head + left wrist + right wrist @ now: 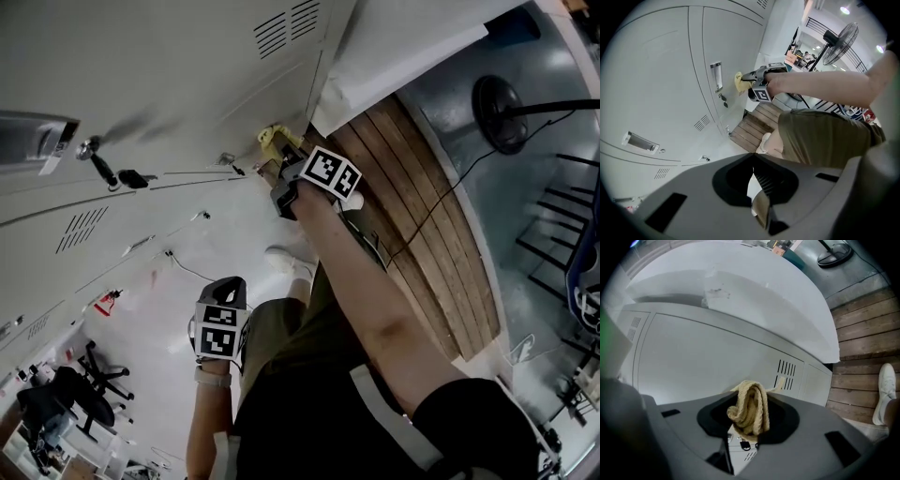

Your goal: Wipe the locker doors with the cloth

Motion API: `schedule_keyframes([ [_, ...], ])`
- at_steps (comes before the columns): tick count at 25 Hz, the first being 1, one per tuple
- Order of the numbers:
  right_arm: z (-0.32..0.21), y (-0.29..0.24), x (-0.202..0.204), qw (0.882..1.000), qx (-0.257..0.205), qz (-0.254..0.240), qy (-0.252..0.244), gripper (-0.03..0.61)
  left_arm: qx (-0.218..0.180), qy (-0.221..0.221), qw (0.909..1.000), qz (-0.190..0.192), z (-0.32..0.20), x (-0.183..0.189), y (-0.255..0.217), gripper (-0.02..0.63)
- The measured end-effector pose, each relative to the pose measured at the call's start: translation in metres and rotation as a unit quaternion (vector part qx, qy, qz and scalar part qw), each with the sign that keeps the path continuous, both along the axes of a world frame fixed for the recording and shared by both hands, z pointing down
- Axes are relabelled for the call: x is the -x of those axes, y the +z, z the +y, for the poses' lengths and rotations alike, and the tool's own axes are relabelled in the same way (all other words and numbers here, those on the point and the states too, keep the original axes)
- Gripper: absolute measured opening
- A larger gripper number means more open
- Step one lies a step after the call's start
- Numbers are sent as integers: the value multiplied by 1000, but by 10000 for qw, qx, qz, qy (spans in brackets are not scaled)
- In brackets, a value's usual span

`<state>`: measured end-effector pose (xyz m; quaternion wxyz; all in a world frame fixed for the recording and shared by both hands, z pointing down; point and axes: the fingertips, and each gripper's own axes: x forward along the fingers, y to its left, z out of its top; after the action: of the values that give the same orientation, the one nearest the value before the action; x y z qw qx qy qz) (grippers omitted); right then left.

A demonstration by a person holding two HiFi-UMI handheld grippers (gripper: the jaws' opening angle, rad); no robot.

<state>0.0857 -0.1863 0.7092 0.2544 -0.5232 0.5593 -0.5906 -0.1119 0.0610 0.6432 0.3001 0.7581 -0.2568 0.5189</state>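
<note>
You hold two grippers, the left gripper (752, 158) and the right gripper (279, 155). You have one cloth (749, 411). The left gripper view shows two door handles, an upright handle (716, 76) and a flat handle (641, 142). There is one fan (839, 37) and one white shoe (281, 258).

Pale-yellow cloth (749, 411), light-grey locker doors (717, 357), brown plank floor (862, 329).

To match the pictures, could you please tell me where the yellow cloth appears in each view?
Head view: cloth, just above centre.
Left gripper view: upper centre, right of a door handle.
Right gripper view: lower centre, in the right claw.
Shared landmark: wooden planks.
</note>
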Motion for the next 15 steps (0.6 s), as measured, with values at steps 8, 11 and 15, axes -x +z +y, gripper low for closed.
schedule_keyframes([
  [8,-12,12,-52,9995,50,-27,310,127,95,141,9998,-110,0,-23,8,11],
  [11,-15,20,-66,9991,93,-29,405,127,135,183,9997,-125,1,-31,12,11],
  [15,-19,31,-80,9982,165,-118,566,127,177,196,9996,-137,0,-39,15,11],
])
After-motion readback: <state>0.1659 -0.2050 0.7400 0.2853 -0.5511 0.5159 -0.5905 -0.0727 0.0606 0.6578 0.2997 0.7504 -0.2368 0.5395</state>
